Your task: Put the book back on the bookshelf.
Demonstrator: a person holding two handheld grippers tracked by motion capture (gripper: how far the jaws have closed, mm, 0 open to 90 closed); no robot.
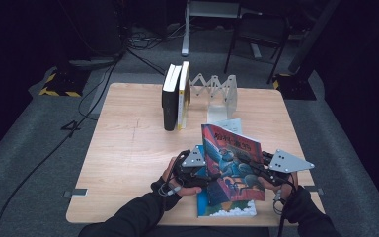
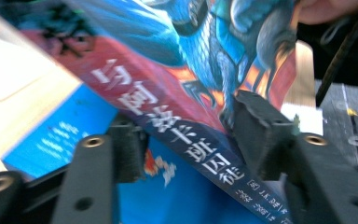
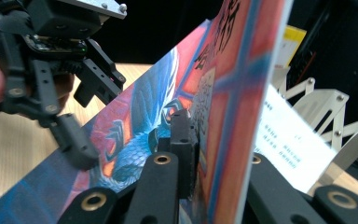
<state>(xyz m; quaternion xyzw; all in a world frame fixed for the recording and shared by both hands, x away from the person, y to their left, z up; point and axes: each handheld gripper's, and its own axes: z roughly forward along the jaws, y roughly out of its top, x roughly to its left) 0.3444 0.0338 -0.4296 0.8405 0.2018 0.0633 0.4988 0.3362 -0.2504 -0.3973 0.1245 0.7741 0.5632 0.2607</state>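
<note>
Left gripper view: book (image 2: 177,126) spine bears Chinese characters.

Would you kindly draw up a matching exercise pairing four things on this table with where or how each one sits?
Things:
1. dragon book
2. blue book
3. two books
4. metal rack

States:
A. lying flat at the near edge
B. standing upright, far side
C. held tilted between both grippers
D. zigzag frame right of the upright books

Pairs: 1-C, 2-A, 3-B, 4-D
</note>
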